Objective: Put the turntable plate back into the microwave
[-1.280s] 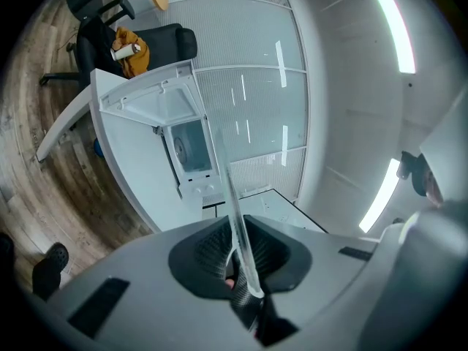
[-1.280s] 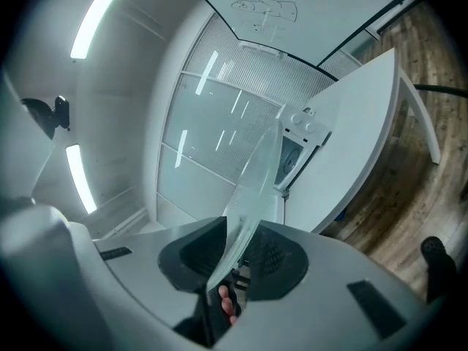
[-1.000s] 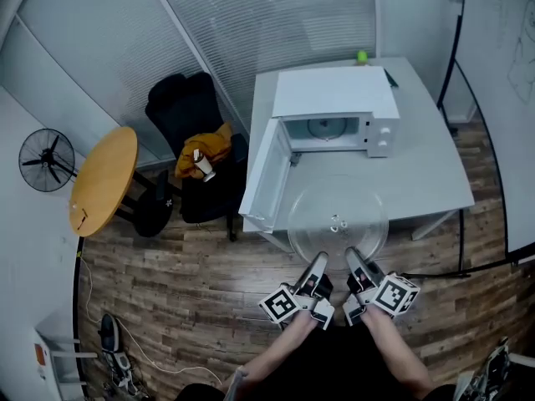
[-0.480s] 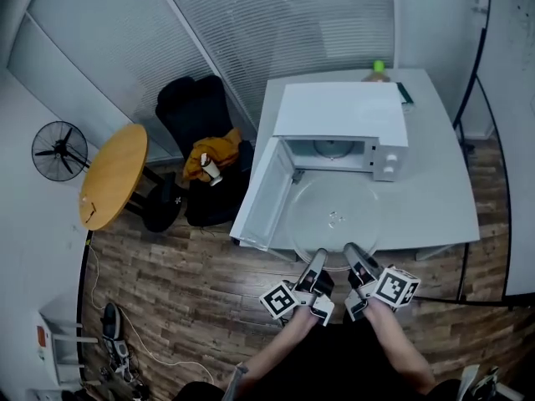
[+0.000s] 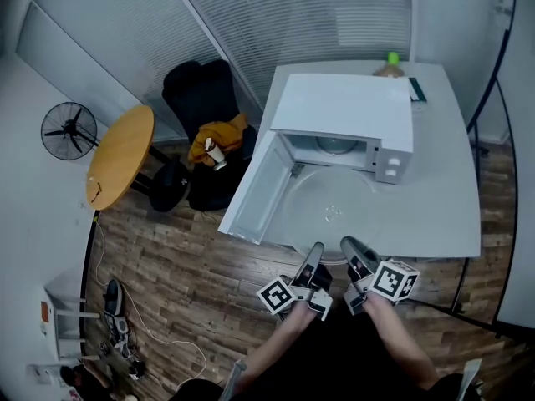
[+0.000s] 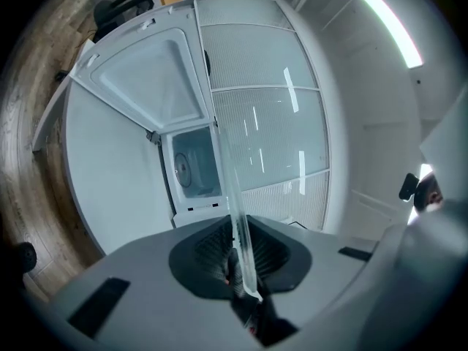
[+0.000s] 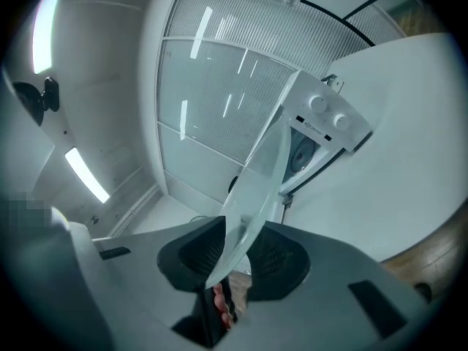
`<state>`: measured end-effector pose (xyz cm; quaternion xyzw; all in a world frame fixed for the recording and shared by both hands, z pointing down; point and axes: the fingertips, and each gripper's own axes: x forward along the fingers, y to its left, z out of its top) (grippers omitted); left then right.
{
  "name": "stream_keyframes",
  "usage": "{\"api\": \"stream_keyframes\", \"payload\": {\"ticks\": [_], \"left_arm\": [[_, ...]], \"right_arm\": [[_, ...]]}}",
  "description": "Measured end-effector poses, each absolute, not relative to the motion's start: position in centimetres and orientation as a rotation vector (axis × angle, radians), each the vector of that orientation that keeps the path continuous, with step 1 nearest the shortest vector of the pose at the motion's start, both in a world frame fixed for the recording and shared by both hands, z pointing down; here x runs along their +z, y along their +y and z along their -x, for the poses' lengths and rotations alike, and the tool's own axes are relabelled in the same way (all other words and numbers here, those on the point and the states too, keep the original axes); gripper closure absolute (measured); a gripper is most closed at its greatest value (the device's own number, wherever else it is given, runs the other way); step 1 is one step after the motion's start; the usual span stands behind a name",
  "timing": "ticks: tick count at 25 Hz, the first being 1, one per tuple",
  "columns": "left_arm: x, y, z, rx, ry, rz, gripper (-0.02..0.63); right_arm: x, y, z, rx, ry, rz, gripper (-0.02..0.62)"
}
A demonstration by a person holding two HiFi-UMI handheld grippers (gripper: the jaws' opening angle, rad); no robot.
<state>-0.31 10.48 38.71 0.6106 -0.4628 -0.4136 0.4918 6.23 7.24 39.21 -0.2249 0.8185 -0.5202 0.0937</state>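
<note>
The round clear glass turntable plate (image 5: pixel 334 214) hangs level over the white desk (image 5: pixel 443 199), just in front of the white microwave (image 5: pixel 347 115), whose door stands open. The left gripper (image 5: pixel 311 266) has its jaws clamped on the plate's near rim. The right gripper (image 5: pixel 354 261) has its jaws opening, with the rim between them.

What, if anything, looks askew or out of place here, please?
The turntable plate sits slanted between the jaws of the right gripper, which are opening; the left gripper clamps its rim squarely. Nothing looks spilled or broken.
</note>
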Motion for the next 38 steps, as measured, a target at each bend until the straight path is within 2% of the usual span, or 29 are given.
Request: {"api": "stream_keyframes", "payload": {"ticks": [10, 24, 38], "left_arm": [[39.7, 9.0, 1.4, -1.046, -1.11, -1.464, 0.581], [40.9, 0.9, 4.7, -1.044, -0.954, -1.45, 0.58], [45.4, -2.5, 7.7, -0.98, -0.854, -1.356, 0.574]], "right_arm": [[40.5, 5.9, -5.4, -1.614, 2.426, 0.634, 0.5], [41.5, -1.0, -2.3, -1.675, 2.376, 0.729, 0.493], [45.6, -3.8, -0.1, -1.716, 2.282, 0.897, 0.499]]}}
